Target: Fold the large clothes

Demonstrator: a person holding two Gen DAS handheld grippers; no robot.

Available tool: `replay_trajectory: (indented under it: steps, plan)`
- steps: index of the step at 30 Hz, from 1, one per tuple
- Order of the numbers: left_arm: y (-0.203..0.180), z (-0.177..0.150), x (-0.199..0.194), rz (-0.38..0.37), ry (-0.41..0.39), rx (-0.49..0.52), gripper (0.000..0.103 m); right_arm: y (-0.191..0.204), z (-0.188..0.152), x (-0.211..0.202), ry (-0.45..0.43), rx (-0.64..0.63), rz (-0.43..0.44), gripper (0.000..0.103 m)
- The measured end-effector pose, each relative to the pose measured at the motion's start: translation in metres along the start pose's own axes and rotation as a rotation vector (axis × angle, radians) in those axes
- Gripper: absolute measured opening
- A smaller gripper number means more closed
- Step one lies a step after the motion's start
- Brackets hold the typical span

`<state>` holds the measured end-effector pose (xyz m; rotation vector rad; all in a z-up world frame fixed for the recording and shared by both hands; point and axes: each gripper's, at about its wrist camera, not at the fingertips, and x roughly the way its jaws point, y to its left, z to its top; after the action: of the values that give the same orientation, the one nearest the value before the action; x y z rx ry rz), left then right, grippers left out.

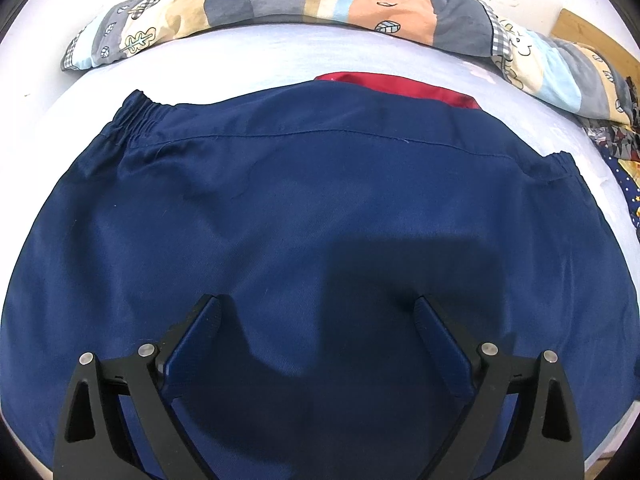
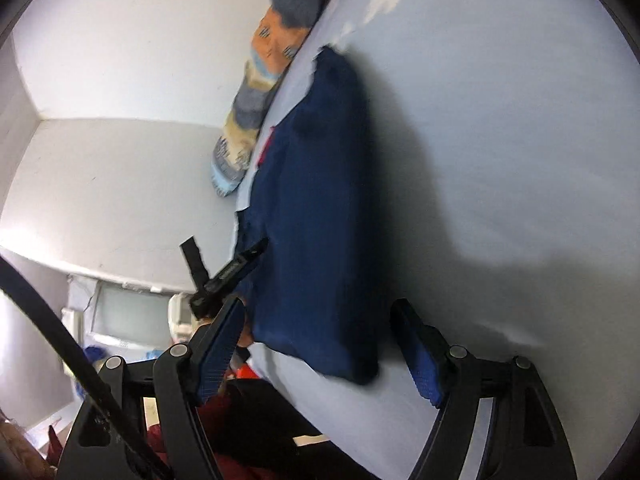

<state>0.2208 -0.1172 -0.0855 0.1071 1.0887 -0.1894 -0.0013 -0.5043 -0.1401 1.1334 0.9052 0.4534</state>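
The navy jacket point(image 1: 304, 208) lies folded flat on the pale blue bed sheet point(image 1: 280, 60), directly ahead of and beneath the left gripper point(image 1: 316, 312). Its elastic hem point(image 1: 138, 114) sits at the far edge, with a strip of red lining point(image 1: 400, 84) showing beyond it. A patchwork quilt point(image 1: 280, 0) is bunched along the far side of the bed.

Left gripper: jaws spread wide, pointing steeply down over the cloth. No fabric is pinched between the pads.

Right gripper point(image 2: 320, 332): jaws spread wide, nothing clamped. The near end of the jacket point(image 2: 320, 220) lies just ahead of the gap between the fingers. The view is rolled and motion-blurred. The left gripper point(image 2: 224, 272) appears to the left of the jacket in this view.

Hazards, as judged:
- With both tools released, nothing pins the fold; springy fabric may relax open.
- A finger sweeping low across the near end could snag the top layer and drag the stack askew.
- Closing on one layer only would peel the fold apart.
- The exposed lining suggests uneven edges; a further fold may worsen this.
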Motion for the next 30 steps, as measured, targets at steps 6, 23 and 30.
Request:
replay_trajectory:
  steps: [6, 23, 30]
  plan:
    - [0.0, 0.0, 0.0, -0.001, 0.001, 0.001, 0.097, 0.017, 0.054, 0.058, 0.051, -0.046, -0.085, 0.07]
    - [0.033, 0.008, 0.009, 0.235, -0.038, 0.047, 0.097, 0.177, 0.069, 0.111, 0.055, -0.396, -0.564, 0.011]
    - [0.036, 0.006, 0.006, 0.224, -0.058, 0.038, 0.097, 0.273, 0.05, 0.167, 0.067, -0.497, -0.697, 0.01]
